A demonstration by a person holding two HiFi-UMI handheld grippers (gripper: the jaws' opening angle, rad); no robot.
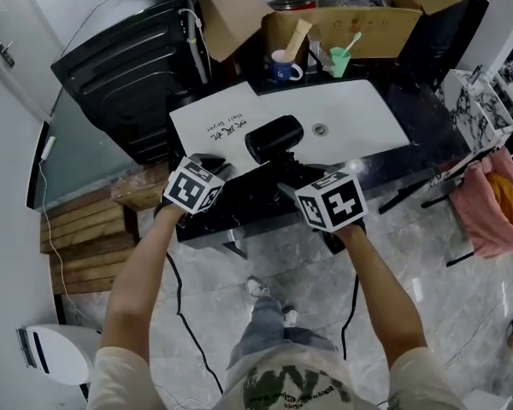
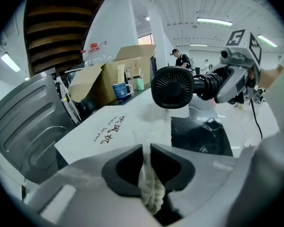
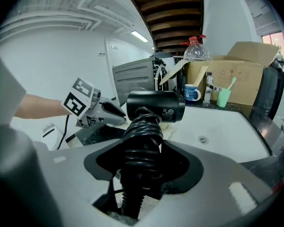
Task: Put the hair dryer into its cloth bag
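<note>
Though unseen from above, bag cloth [image 2: 149, 186] between left tongs [image 2: 146, 150].

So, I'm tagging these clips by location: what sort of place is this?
Probably a mock-up bathroom washstand in a large workshop hall: a white basin with a drain, a green toothbrush cup near a mug, and an open cardboard box behind.

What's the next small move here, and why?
Probably lift the left gripper to raise the edge of the cloth bag and open its mouth: its jaws pinch bunched white fabric, the bag lies flat, and the right gripper holds the hair dryer by its cord-wrapped handle.
</note>
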